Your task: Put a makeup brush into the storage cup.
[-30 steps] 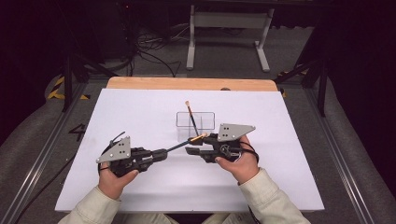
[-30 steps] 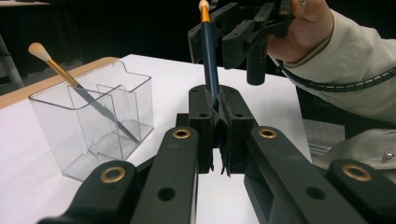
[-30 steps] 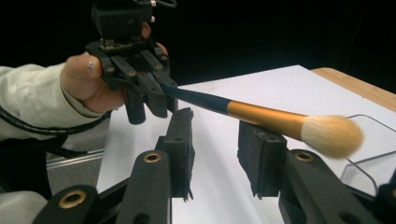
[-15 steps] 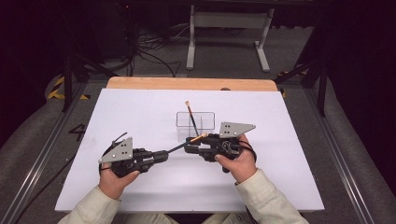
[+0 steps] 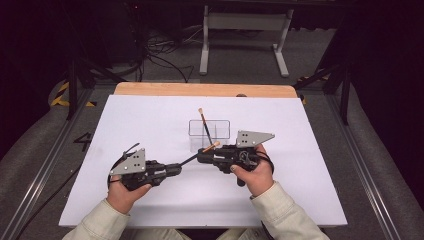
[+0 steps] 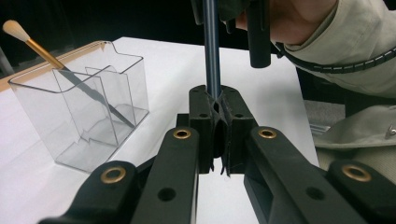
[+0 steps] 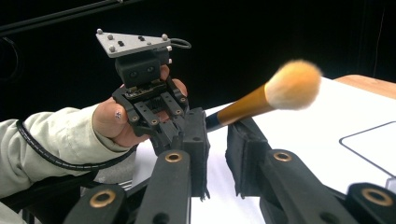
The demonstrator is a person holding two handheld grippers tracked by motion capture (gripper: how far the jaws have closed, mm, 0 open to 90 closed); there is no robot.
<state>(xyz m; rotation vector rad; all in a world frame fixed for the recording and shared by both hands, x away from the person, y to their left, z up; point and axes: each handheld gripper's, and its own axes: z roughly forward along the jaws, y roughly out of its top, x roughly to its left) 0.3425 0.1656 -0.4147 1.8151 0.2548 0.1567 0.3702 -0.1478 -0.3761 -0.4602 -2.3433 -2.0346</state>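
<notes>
A makeup brush [image 5: 189,159] with a dark handle, gold ferrule and pale bristle head [image 7: 293,85] spans the gap between both grippers above the white table. My left gripper [image 5: 178,169] is shut on the handle's tail [image 6: 211,56]. My right gripper [image 5: 201,156] faces it from the right; the ferrule end passes between its jaws [image 7: 217,128], which stand slightly apart around it. A clear divided holder [image 5: 209,131] stands just behind, with a second brush [image 5: 204,122] leaning in it, bristles up.
A white sheet [image 5: 310,170] covers the table, and a wooden edge [image 5: 200,89] shows along the far side. The holder [image 6: 79,116] stands close to the left of my left gripper's jaws. The other hand and sleeve [image 6: 336,42] are right ahead.
My left gripper has shifted a little to the right, toward the right gripper, with the brush handle in it. The right gripper has hardly moved.
</notes>
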